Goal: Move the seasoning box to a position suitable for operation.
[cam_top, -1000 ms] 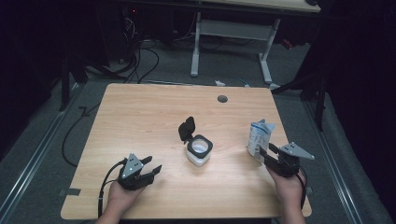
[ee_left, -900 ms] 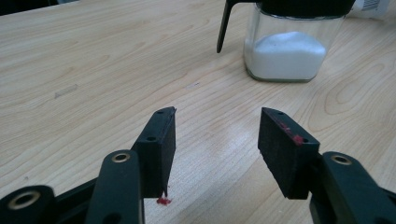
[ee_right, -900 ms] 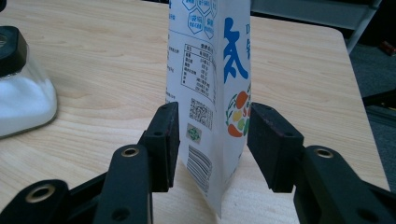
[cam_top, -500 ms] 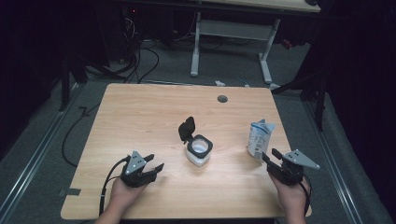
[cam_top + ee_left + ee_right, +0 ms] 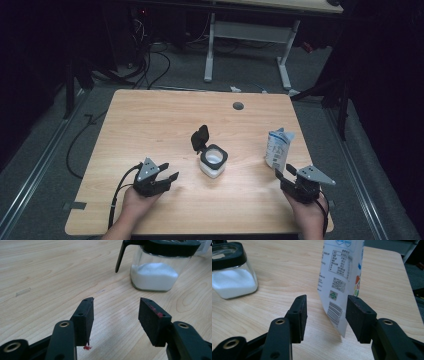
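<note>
On the right side of the wooden table [image 5: 150, 125], stood a white pouch [image 5: 277, 147] upright, just beyond the right gripper [image 5: 325, 315]; jaws spread and just opening further, pads [image 5: 359, 315] clear of the pouch, nothing clamped. Near the table's middle, sat a glass jar [image 5: 214, 161] of white powder, black lid flipped up. Lower left, rested the left gripper [image 5: 116, 315], jaws apart, empty, short of the jar.

Pouch [image 5: 278, 148] stands right of jar [image 5: 213, 161] on table [image 5: 150, 125].

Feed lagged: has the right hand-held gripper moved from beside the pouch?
Yes. The right hand-held gripper has backed toward the table's near edge, away from the pouch.
</note>
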